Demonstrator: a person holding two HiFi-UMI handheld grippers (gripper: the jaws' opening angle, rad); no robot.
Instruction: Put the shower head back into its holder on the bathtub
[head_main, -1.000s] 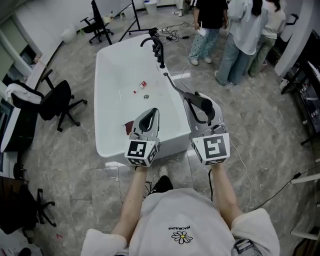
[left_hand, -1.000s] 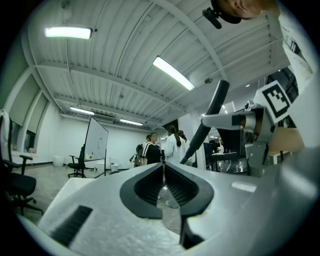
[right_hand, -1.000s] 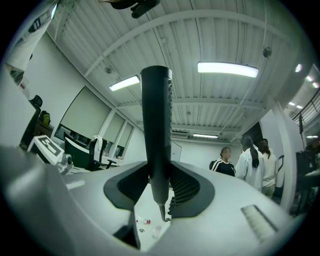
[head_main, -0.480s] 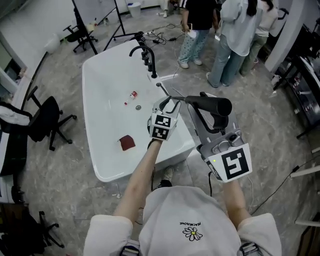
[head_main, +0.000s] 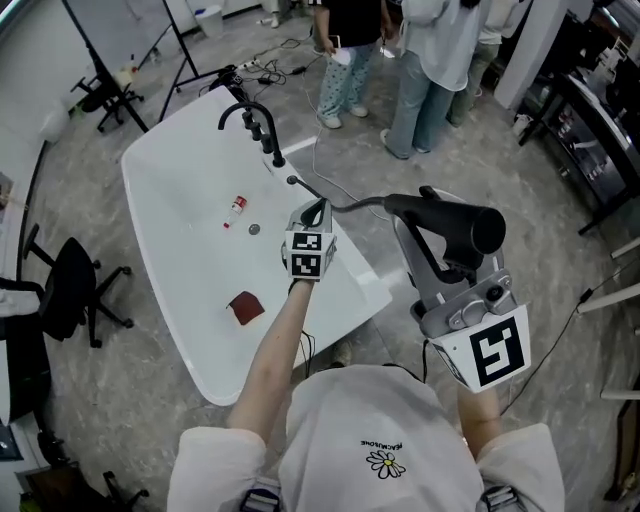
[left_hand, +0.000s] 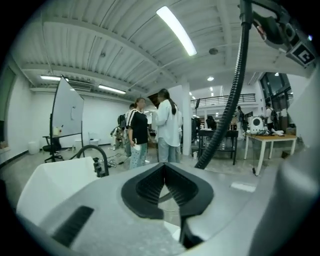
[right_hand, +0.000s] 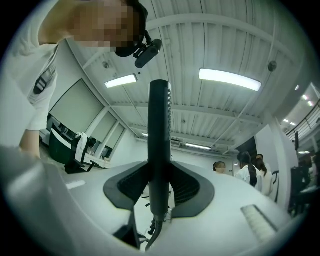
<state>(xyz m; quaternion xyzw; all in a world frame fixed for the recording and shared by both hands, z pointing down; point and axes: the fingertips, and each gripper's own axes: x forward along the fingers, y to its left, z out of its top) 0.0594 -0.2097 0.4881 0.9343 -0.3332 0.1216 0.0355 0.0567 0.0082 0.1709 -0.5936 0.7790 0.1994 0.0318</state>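
My right gripper (head_main: 440, 245) is shut on the black shower head (head_main: 447, 222), raised to the right of the white bathtub (head_main: 175, 200). In the right gripper view the handle (right_hand: 159, 140) stands upright between the jaws of the right gripper (right_hand: 160, 165). The ribbed black hose (head_main: 340, 205) runs from the handle to the tub's right rim. My left gripper (head_main: 313, 210) reaches over that rim beside the hose. The left gripper (left_hand: 164, 165) has its jaws closing tip to tip with nothing between them, and the hose (left_hand: 232, 85) passes just right of them. The black faucet set (head_main: 255, 125) stands on the rim beyond.
In the tub lie a small red-and-white bottle (head_main: 237, 205), the drain (head_main: 254, 229) and a dark red cloth (head_main: 245, 308). People (head_main: 420, 60) stand past the tub's far end. An office chair (head_main: 70, 290) stands left, a stand (head_main: 95, 40) and floor cables at the back.
My left gripper went from the tub's near end forward to the right rim by the hose. My right gripper lifted the shower head higher, nearer the camera.
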